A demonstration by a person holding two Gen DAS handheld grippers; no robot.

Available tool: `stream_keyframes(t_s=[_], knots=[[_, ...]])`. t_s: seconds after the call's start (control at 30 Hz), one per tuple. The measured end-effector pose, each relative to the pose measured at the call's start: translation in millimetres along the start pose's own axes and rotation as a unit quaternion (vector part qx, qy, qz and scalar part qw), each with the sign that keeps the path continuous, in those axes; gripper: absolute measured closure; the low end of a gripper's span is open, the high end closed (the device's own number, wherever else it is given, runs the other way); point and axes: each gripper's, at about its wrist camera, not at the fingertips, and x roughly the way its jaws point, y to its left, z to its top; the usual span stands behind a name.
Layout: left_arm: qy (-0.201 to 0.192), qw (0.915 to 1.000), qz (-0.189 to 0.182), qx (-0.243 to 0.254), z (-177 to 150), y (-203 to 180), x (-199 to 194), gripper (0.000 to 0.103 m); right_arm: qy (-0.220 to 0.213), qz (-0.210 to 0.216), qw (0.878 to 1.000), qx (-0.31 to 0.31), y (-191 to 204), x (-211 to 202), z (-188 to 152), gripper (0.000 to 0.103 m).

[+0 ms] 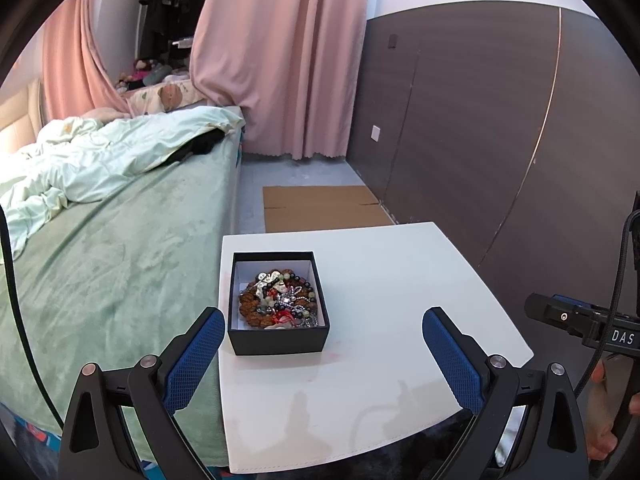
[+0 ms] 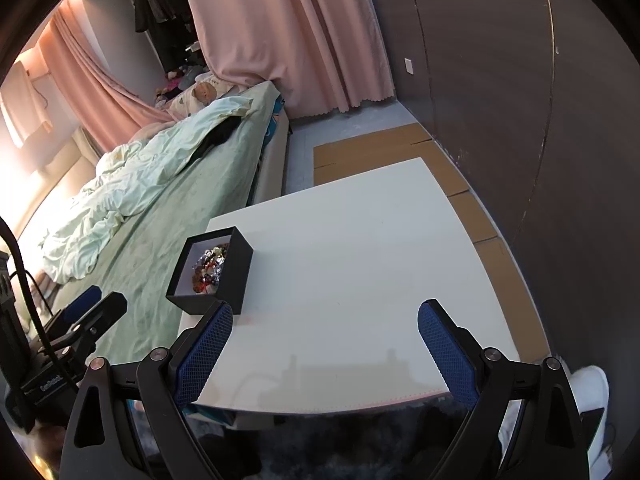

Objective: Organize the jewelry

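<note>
1. Left gripper (image 1: 324, 344): jaws spread wide, nothing between the blue pads (image 1: 200, 360). Hovers over near edge of white table (image 1: 400, 280).
2. Right gripper (image 2: 325, 344): jaws likewise spread wide, nothing held. Positioned over near edge of table, to the right of left gripper; its body shows at right edge of left wrist view.
3. Black box (image 1: 278, 304): lidless, white-lined, sits on table's left portion, close to edge nearest the bed (image 1: 120, 260).
   - Rel. to left gripper: just ahead, slightly left of centre line, beside left pad in view; contact w/ pad cannot be told.
   - Rel. to right gripper: ahead and to left, beyond left pad.
4. Jewelry (image 1: 280, 300): tangled heap inside box: brown bead strands, dark beads, silver pieces, red cord. All of it inside box walls.
5. Background ahead of grippers: pink curtain (image 1: 272, 60), dark wall panels (image 1: 460, 120), flat cardboard (image 1: 320, 208) on floor beyond table.
</note>
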Motion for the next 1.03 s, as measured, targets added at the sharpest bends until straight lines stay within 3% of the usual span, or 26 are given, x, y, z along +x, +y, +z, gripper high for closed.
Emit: stream_keyframes(t_s=[1.03], knots=[[0.001, 0.9999, 0.011, 0.005, 7.4, 11.3, 6.5, 0.004, 0.015, -0.011, 1.000, -0.006, 0.8, 16.5, 7.3, 0.009]])
